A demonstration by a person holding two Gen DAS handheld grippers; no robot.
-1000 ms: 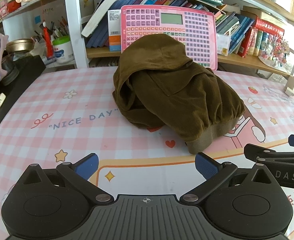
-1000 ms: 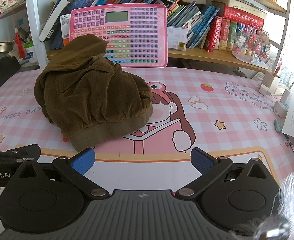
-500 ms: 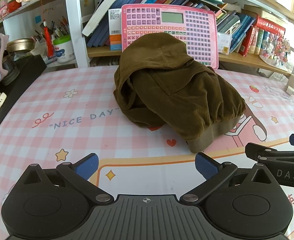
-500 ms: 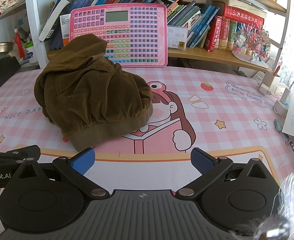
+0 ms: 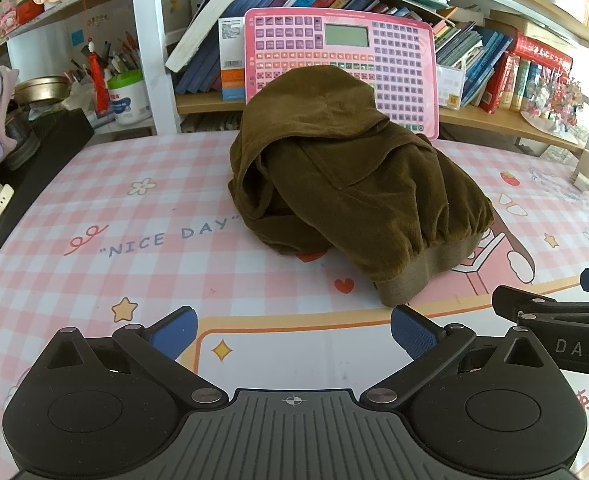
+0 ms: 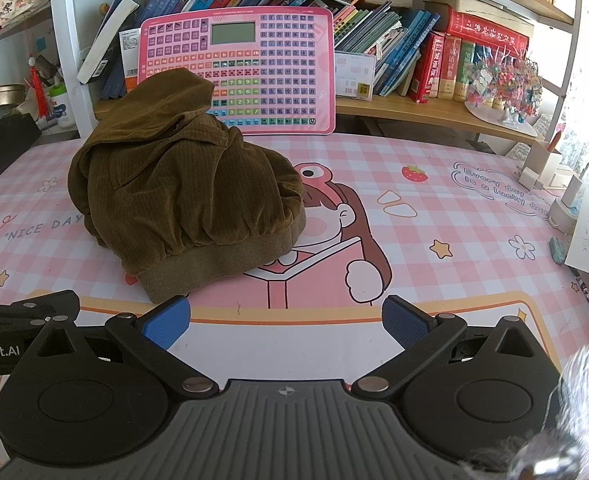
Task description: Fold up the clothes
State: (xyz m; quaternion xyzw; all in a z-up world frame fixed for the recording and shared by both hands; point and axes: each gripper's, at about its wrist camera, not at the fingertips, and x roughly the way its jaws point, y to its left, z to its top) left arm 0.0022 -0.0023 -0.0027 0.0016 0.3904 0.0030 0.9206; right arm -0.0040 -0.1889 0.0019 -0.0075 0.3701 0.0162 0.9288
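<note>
1. As you hold both tools low over the near edge of the table, your left gripper [image 5: 292, 330] has its jaws spread wide with nothing between the blue pads, only the pink checked mat [image 5: 94, 280] showing in the gap.
2. Your right gripper [image 6: 286, 322] stands the same way: jaws released, blue pads well apart, nothing held.
3. The two tools sit side by side; each one shows at the edge of the other's view, the right one at the far right of the left camera and the left one at the far left of the right camera.
4. Just beyond the pads lies the brown jacket [image 5: 358, 184], crumpled in a heap on the mat and not touching either gripper. In the right view the jacket [image 6: 182, 200] sits left of centre, its ribbed hem [image 6: 214, 264] turned toward you and partly covering the cartoon girl [image 6: 346, 220] printed on the mat.
5. To the left of the heap you can read the words "NICE DAY" [image 5: 170, 236] on the mat.
6. Behind the jacket a pink learning tablet [image 6: 254, 72] leans upright against the bookshelf [image 6: 434, 114].
7. Farthest back, rows of books [image 6: 434, 60] fill the shelf.
</note>
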